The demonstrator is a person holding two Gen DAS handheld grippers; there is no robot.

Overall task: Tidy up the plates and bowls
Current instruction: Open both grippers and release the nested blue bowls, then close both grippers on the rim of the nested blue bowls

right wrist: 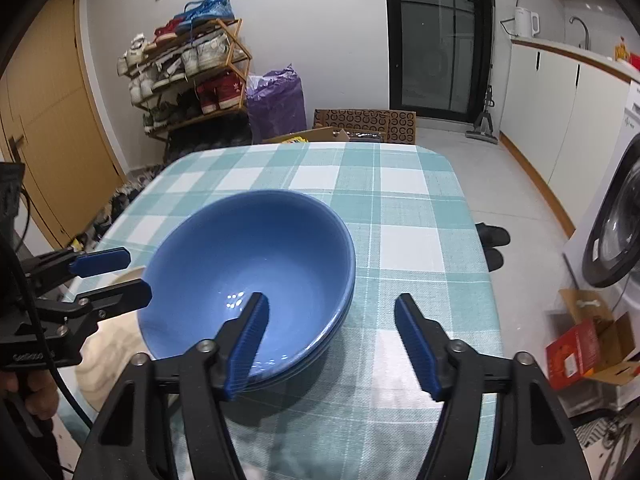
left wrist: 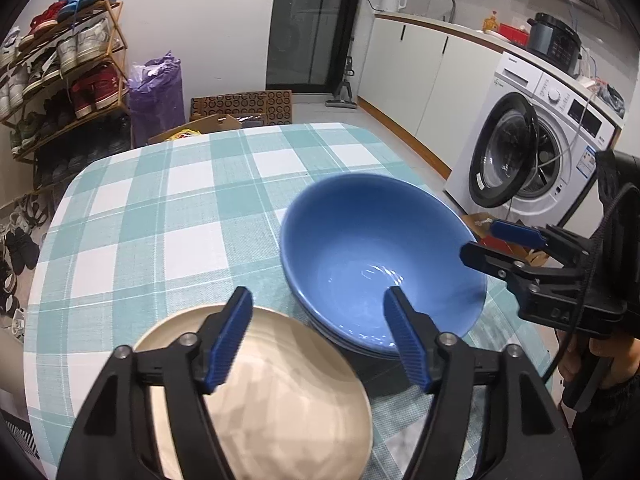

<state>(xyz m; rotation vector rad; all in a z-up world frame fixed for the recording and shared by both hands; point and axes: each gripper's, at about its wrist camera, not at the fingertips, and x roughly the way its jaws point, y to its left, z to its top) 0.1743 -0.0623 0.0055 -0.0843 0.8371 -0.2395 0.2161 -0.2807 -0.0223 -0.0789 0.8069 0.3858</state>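
A blue bowl [left wrist: 372, 256] sits nested on other blue dishes on the checked tablecloth [left wrist: 160, 208]; it also shows in the right wrist view [right wrist: 256, 272]. A cream plate [left wrist: 288, 400] lies at the near left, partly under my left gripper [left wrist: 320, 336], which is open and empty above the plate's edge and the bowl's near rim. My right gripper [right wrist: 332, 340] is open and empty, its left finger over the bowl's near rim. It shows at the bowl's right side in the left wrist view [left wrist: 492, 240]. The cream plate [right wrist: 108, 356] is partly hidden behind the left gripper [right wrist: 116, 276].
The table's far half [right wrist: 360, 184] bears only the cloth. A shoe rack [right wrist: 188, 76], purple bag [right wrist: 276, 100] and cardboard boxes [right wrist: 364, 124] stand beyond it. A washing machine [left wrist: 532, 152] with open door and kitchen counter [left wrist: 440, 28] are on the right.
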